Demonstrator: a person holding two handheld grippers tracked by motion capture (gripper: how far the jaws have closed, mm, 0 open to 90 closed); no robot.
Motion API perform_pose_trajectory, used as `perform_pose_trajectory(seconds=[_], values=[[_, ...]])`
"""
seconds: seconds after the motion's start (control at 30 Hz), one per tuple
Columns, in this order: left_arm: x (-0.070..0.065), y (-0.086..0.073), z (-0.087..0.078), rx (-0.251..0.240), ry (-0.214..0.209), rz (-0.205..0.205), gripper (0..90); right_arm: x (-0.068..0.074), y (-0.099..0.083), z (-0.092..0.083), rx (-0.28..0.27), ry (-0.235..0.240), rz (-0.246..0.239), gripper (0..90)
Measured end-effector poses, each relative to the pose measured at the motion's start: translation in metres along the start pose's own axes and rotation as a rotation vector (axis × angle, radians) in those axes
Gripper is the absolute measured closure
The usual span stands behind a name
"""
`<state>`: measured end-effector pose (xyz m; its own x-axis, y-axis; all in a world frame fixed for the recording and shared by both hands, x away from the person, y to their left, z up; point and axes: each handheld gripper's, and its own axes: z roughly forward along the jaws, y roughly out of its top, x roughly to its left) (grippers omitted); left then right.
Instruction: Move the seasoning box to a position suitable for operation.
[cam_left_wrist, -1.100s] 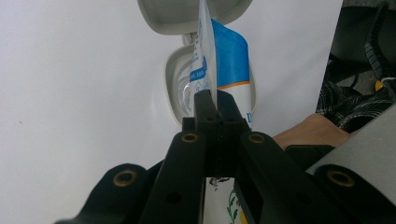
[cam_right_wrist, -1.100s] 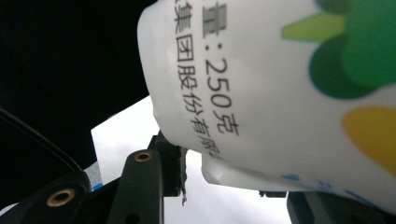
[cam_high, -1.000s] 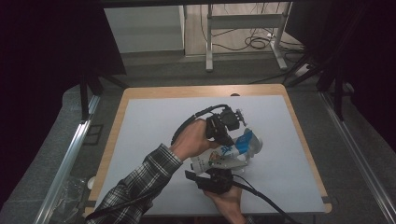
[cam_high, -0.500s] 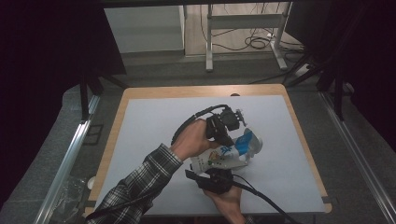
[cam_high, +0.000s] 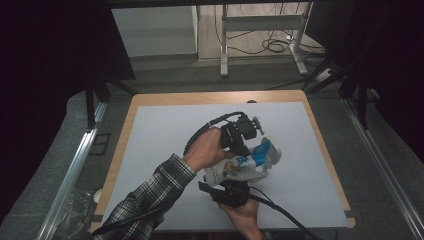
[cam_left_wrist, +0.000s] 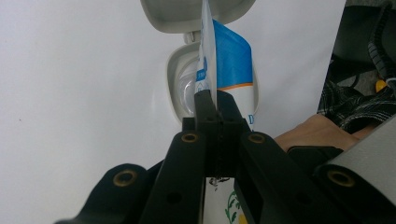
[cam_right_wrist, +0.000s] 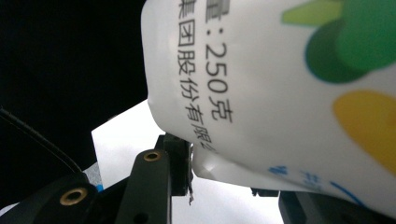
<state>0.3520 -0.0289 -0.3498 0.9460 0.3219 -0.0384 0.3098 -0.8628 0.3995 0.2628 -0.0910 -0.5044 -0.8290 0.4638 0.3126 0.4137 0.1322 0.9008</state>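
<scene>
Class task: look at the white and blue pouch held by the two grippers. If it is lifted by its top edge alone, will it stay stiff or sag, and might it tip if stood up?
The pouch probably sags: its wall dents where the right gripper squeezes it. Its top edge looks thin and flat in the left gripper, so it may slip. Stood up, it could well tip.

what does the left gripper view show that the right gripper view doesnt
Left gripper view: the left gripper shut on the pouch's blue top edge, and a grey flip-lid container open on the white table behind it.
Right gripper view: the right gripper shut on the pouch's lower end, by printed black characters and green and yellow shapes.
Both: the white pouch, held.
</scene>
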Motion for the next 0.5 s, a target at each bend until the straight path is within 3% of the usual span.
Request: perform_pose_trajectory(seconds=[0.5], values=[[0.0001, 0.0020, -0.0007, 0.007, 0.012, 0.002, 90.0, 0.0004, 0.0018, -0.0004, -0.008, 0.008, 0.007, 65.0]])
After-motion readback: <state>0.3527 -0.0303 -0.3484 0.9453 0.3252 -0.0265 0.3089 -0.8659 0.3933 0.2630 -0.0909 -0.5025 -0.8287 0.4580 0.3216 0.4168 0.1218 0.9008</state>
